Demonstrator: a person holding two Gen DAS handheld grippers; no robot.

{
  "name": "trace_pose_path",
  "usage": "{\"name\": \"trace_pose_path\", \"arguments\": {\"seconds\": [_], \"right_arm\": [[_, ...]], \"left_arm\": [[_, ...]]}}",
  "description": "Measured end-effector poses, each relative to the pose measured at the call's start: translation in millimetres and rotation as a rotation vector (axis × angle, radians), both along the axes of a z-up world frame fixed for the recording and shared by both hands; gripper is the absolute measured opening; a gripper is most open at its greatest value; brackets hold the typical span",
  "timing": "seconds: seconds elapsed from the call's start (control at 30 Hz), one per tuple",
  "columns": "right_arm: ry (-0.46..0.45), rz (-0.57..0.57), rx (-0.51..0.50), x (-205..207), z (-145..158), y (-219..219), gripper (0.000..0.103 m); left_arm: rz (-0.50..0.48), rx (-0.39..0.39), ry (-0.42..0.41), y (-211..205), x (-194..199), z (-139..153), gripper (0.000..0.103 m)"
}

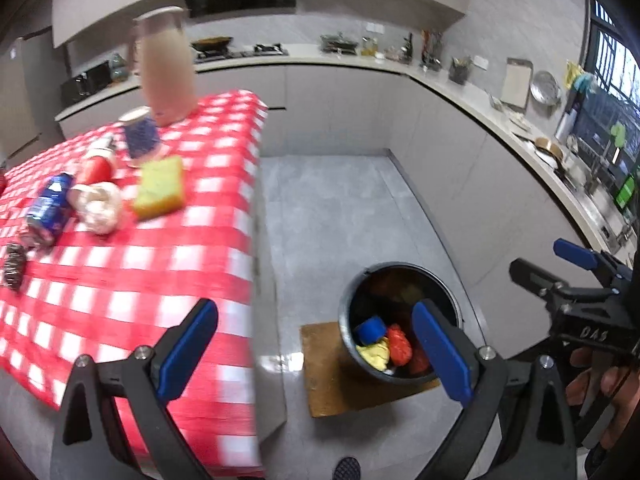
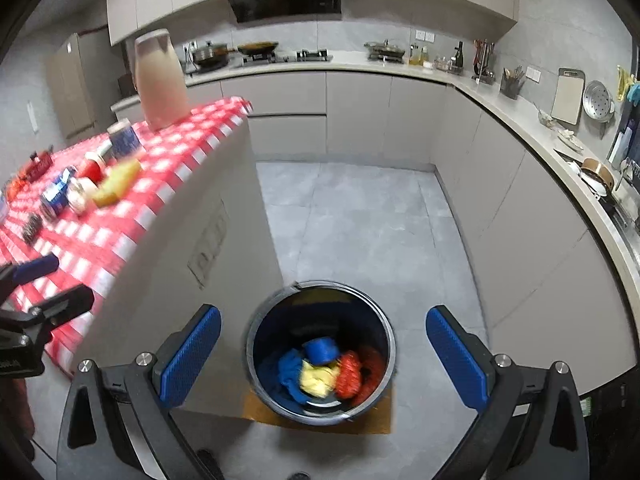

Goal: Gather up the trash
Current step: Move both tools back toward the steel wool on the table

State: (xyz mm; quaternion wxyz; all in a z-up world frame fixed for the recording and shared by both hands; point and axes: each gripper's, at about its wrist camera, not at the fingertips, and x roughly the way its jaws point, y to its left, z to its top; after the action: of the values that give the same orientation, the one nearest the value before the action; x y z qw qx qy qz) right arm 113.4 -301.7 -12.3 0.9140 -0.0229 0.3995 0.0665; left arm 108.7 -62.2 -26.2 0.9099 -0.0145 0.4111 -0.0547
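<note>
On the red-and-white checked tablecloth [image 1: 120, 280] covering the island, well in from its right edge, the leftover items lie in a loose cluster: a dark metal scouring ball [image 1: 14, 266] furthest left, then a crushed blue drink can [image 1: 50, 210] lying on its side and touching a crumpled white wad of paper [image 1: 98, 208], a small red-and-white container [image 1: 98, 164] behind them, a yellow-green sponge block [image 1: 160, 186] just beside the wad, a dark blue patterned cup [image 1: 140, 136] and, near the far right corner, a tall pale beige jug [image 1: 166, 72]. The left gripper [image 1: 316, 354] hangs over the cloth's near right edge with its jaws spread wide and nothing between them. On the floor to the right, standing on a brown cardboard square [image 1: 324, 376], the round black bin [image 2: 320, 354] already holds blue, yellow and red crumpled scraps. The right gripper [image 2: 322, 360] sits directly above the bin, its jaws equally wide apart and empty. Risks, as I judge them: the can and wad touch, so closing on one may roll the other toward the edge; a careless reach past the cup could tip the jug; and the sponge or cup might be taken for rubbish by mistake
</note>
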Motion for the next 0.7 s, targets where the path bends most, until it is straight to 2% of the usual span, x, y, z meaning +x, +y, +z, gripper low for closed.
{"name": "trace_pose_path", "arguments": {"seconds": [0.13,0.27,0.7], "right_arm": [[-0.038,0.025,0.047,-1,14,30,0.103],[-0.032,0.059,0.024,-1,21,67,0.103],[-0.047,0.14,0.018,-3,36,171,0.103]], "left_arm": [[0.042,0.004,-0.022,33,-5,8,0.099],[0.091,-0.038,-0.031,67,-10,12,0.099],[0.211,-0.027,-0.075,178,-30,18,0.099]]}}
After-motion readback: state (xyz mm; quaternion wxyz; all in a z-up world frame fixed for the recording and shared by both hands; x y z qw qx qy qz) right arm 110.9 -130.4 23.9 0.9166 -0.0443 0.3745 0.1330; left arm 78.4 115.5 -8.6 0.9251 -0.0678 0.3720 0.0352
